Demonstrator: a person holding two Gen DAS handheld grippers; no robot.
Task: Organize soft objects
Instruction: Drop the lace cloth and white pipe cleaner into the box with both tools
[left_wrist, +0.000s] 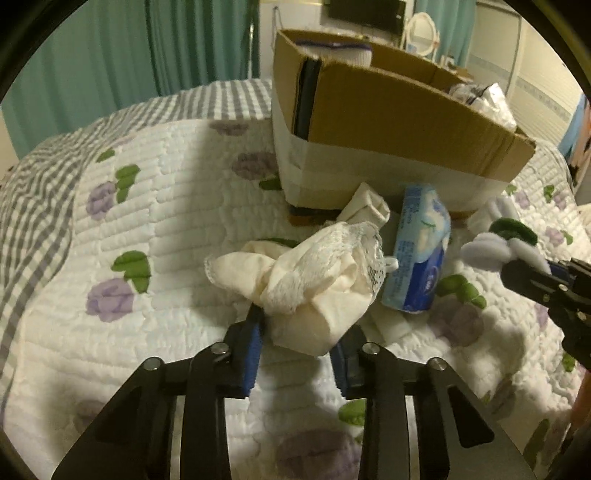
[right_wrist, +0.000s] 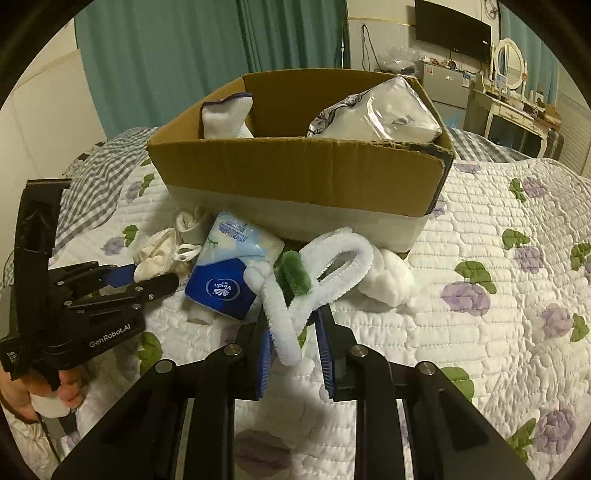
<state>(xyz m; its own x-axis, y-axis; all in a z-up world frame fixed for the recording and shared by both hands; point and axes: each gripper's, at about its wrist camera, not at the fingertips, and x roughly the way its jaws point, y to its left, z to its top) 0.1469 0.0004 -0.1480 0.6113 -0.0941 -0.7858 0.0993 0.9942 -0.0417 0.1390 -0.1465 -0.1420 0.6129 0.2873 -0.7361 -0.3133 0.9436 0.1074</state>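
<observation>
My left gripper (left_wrist: 295, 325) is shut on a cream lace-trimmed cloth (left_wrist: 314, 273) and holds it just above the quilt; it also shows in the right wrist view (right_wrist: 155, 254). My right gripper (right_wrist: 293, 325) is shut on a white fuzzy pipe-cleaner flower with a green part (right_wrist: 314, 269), which also shows in the left wrist view (left_wrist: 495, 247). A blue Vinda tissue pack (right_wrist: 232, 269) lies between them, in front of the cardboard box (right_wrist: 295, 173). The box holds a white sock (right_wrist: 225, 118) and a clear plastic bag (right_wrist: 376, 110).
A cotton wad (right_wrist: 388, 277) lies by the box's front right corner. A small cream cloth roll (left_wrist: 365, 206) rests against the box. The floral quilt (right_wrist: 498, 332) covers the bed. Teal curtains (right_wrist: 166, 55) and a dresser (right_wrist: 517, 107) stand behind.
</observation>
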